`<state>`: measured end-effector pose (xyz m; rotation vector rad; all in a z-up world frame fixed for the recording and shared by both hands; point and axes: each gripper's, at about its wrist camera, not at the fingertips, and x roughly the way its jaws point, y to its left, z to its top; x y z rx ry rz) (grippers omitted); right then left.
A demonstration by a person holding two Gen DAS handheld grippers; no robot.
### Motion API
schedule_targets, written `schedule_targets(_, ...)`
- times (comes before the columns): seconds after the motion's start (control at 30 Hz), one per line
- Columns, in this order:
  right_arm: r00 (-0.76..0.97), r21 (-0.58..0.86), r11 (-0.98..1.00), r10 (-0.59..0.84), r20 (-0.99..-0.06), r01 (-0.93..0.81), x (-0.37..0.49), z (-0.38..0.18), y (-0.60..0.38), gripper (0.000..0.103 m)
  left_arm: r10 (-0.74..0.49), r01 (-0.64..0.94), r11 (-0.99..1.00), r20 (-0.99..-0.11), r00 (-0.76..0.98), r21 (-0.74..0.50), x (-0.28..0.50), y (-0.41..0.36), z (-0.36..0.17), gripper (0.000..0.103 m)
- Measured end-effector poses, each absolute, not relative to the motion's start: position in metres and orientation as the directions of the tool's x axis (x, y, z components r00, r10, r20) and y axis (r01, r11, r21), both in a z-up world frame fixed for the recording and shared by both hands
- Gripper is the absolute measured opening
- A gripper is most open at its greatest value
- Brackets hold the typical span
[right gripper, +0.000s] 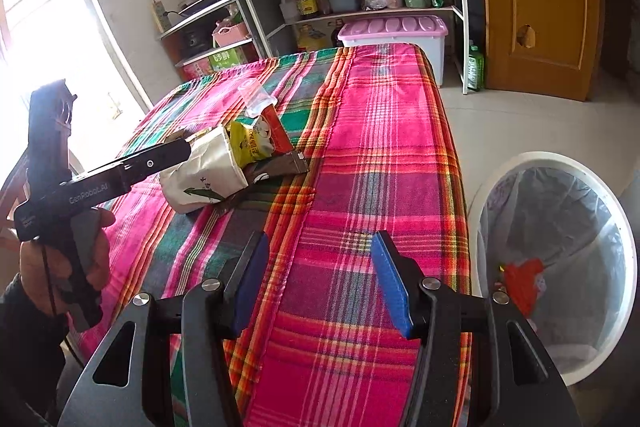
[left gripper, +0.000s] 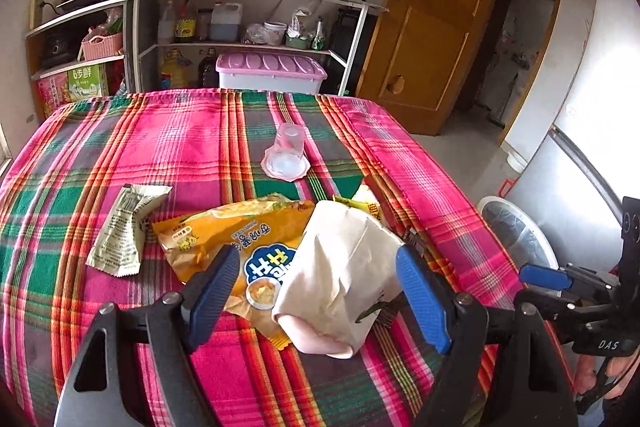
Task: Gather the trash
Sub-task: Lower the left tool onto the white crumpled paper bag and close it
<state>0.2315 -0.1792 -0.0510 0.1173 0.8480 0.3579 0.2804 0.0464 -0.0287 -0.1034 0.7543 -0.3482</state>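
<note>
- Risk: the paper cup [left gripper: 340, 279] lies on its side across the orange bag [left gripper: 236, 239], so a pinch from the left claw [left gripper: 316, 291] could crush it, roll it out sideways, or catch the bag's edge and drag that along
- Risk: the yellow packet [right gripper: 252, 143] is tucked against the cup's mouth; lifting the cup could spill it towards the tabletop [left gripper: 200, 135] edge, on the side of the bin [right gripper: 560, 267]
- Left claw: wide open, one finger each side of the cup; the right-hand pad looks to be at or just off the cup's wall, the other rests over the bag; nothing gripped yet
- Right claw [right gripper: 320, 287]: open about halfway, empty, hovering over bare cloth between the cup and the bin
- Trash relative to the cup: orange bag beneath it, grey-green wrapper [left gripper: 124, 227] beyond the bag to the left, clear plastic cup [left gripper: 286, 155] upside down further back
- The bin stands on the floor beside the tabletop, lined, with something red already inside
</note>
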Motion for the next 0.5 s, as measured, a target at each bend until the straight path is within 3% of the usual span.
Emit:
schedule_targets(0.2, 0.600, 0.247, 0.934, 0.354, -0.717, -0.256, 0.234, -0.054, -0.179, 0.054, -0.372, 0.312, 0.925, -0.670, 0.643, -0.215, 0.278, 0.041, -0.036, 0.055)
schedule_targets(0.5, 0.593, 0.255, 0.934, 0.355, -0.723, -0.249, 0.236, -0.054, -0.176, 0.054, -0.408, 0.289, 0.913, -0.681, 0.608, -0.289, 0.266, 0.045, -0.043, 0.053)
